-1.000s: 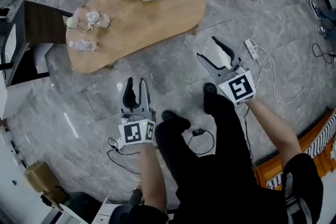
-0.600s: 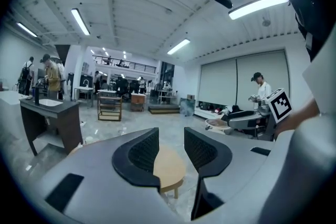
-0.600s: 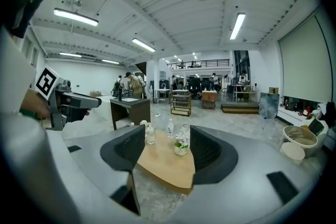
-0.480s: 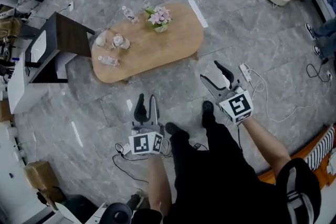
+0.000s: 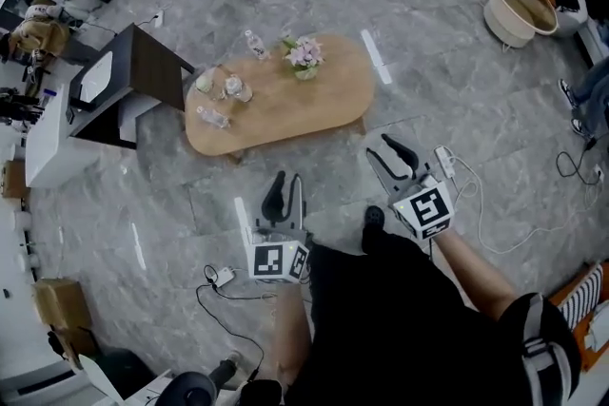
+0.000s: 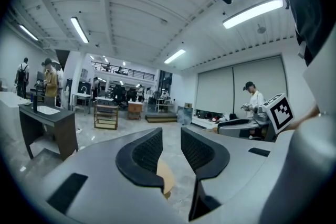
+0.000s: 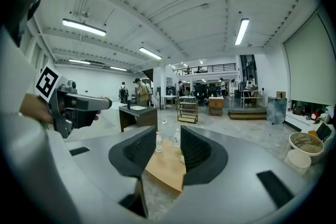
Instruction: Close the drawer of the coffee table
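Plainly, the coffee table (image 5: pixel 285 105) lay crosswise, well ahead of the left hand-held gripper (image 5: pixel 285 187) and nearer right hand-held gripper (image 5: pixel 379 152), both empty, jaws just narrowed partway.

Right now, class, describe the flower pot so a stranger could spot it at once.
Find the oval light-wood coffee table. Near its far edge stands a small pot of pink flowers, the only colourful thing beside the clear plastic bottles.

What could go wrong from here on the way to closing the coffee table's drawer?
Tripping: a white power strip and a corded adapter lie on the floor by the person's feet. A jolt to the coffee table might topple its upright water bottle or flower vase. No drawer shows from here.
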